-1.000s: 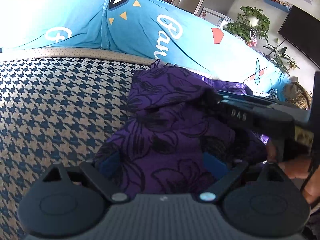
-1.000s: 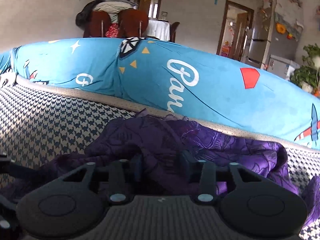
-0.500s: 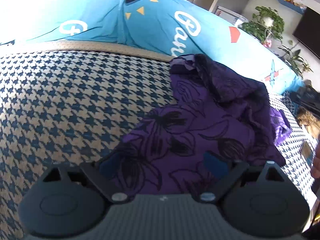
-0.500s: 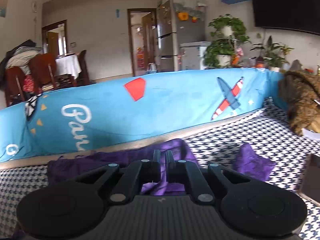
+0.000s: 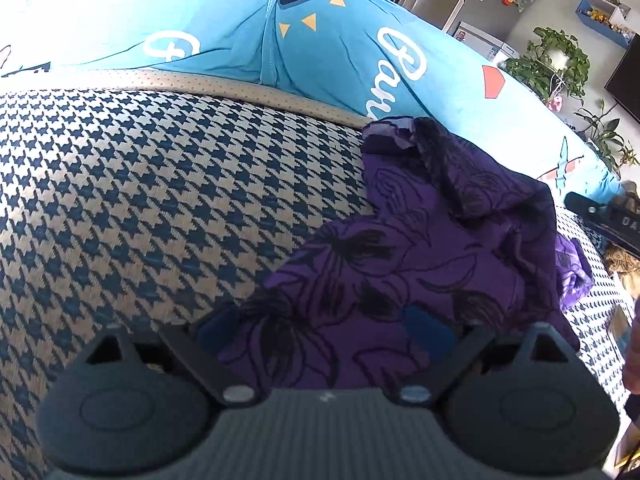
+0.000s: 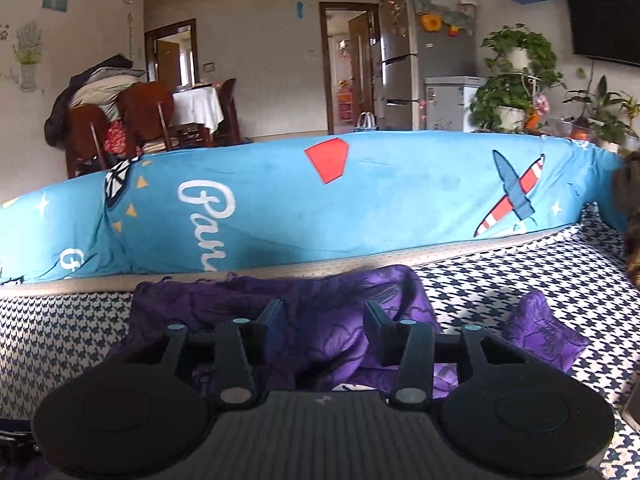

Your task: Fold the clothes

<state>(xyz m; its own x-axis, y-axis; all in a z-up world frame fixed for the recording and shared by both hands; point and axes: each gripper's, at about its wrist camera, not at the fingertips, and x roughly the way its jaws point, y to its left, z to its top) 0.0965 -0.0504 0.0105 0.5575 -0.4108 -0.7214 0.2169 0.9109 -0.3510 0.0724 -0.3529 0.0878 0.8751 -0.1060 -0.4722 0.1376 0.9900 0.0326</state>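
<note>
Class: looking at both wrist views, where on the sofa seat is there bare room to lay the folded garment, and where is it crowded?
Bare houndstooth seat lies left of the purple garment, below the blue cushion. Crowded: under both open grippers, left and right.

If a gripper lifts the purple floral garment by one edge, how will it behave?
The purple garment will probably hang limp, since it lies in soft crumpled folds. It looks thin, so likely light. Pushed across the houndstooth cover, it would likely bunch rather than slide flat.
</note>
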